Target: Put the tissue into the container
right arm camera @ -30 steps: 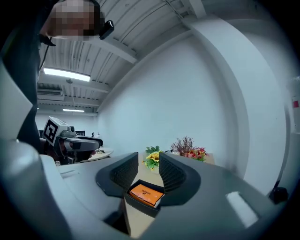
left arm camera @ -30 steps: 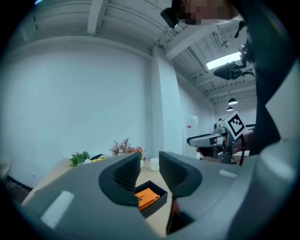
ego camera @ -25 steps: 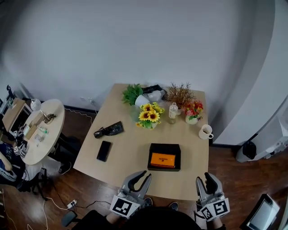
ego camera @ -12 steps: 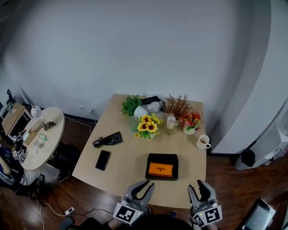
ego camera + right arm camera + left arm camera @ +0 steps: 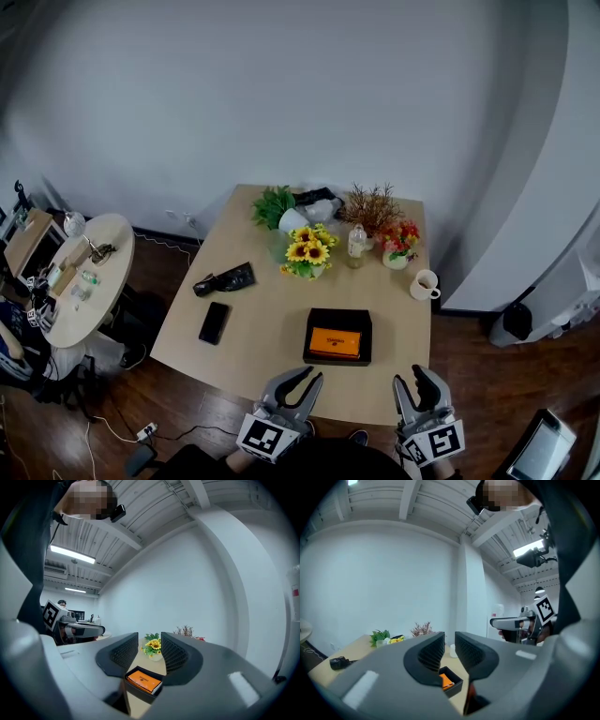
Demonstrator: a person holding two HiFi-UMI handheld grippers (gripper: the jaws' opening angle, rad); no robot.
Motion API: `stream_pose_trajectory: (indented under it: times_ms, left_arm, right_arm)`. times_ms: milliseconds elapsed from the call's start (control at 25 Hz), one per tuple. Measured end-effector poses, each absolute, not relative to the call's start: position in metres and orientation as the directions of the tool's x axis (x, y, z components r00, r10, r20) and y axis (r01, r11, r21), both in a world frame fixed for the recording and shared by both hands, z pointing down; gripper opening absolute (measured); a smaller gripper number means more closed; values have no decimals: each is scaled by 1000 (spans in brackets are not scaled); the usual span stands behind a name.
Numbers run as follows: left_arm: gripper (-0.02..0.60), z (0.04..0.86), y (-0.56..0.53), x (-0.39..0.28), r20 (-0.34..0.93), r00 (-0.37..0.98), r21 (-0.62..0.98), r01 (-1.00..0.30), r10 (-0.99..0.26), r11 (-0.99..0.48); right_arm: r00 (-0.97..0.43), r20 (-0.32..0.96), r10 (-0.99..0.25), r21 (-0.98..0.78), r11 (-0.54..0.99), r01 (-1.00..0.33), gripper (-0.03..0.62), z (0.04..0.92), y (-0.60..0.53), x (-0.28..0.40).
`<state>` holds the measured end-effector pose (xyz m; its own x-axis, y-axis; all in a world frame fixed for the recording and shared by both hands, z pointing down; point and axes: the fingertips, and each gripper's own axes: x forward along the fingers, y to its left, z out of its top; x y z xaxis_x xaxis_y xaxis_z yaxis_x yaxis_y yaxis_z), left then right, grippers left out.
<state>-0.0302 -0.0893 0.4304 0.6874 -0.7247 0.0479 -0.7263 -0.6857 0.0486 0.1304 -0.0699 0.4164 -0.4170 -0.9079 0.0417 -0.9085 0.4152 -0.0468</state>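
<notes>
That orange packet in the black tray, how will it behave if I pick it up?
The orange packet looks flat and thin, so probably light. Lying flat in the black tray, it is unlikely to roll. Stiffness cannot be told.

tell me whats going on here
A person is at the near edge of the wooden table with a gripper in each hand, both held level and touching nothing. The left gripper is shut and empty; the right gripper is slightly open, also empty. An orange packet lies inside the black container just ahead of them. Sunflowers, a mug and a phone sit farther off.
</notes>
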Motion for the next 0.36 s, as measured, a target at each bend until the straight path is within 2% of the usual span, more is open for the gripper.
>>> stream_pose_trajectory:
  times_ms: [360]
  left_arm:
    - [49, 430, -88, -26, 47, 693, 56, -721, -719, -691]
  right_arm:
    - [-423, 35, -906, -53, 421, -906, 140, 416, -68, 130]
